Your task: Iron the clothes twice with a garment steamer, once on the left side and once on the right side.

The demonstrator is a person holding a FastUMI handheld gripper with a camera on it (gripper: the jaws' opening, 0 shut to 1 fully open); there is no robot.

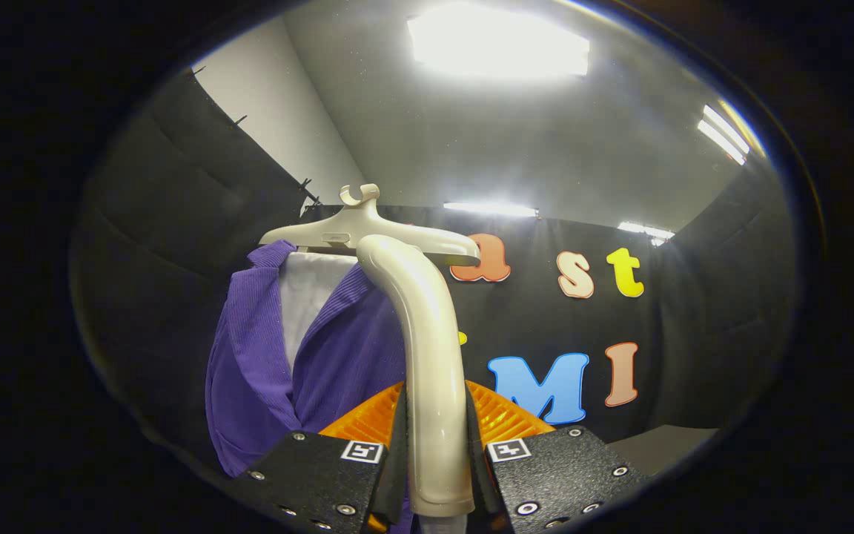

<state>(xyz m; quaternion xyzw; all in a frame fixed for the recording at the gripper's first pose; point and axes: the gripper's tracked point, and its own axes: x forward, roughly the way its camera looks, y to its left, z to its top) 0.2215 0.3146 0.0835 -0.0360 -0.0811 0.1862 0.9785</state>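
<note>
My gripper [436, 434] is shut on the cream handle of the garment steamer [427, 348], which rises between the fingers and curves forward at its top toward the clothes. A purple ribbed garment [264, 371] hangs beyond the fingers on a cream hanger [356, 222], open at the neck over a white panel [308, 297]. The steamer's upper end sits in front of the garment's right shoulder, just below the hanger arm. The steamer's head is hidden behind its own neck.
Black cloth walls [694, 334] close the booth behind and on both sides. A grey ledge [664, 441] shows low beyond the right finger. Bright ceiling lights [497, 41] hang overhead.
</note>
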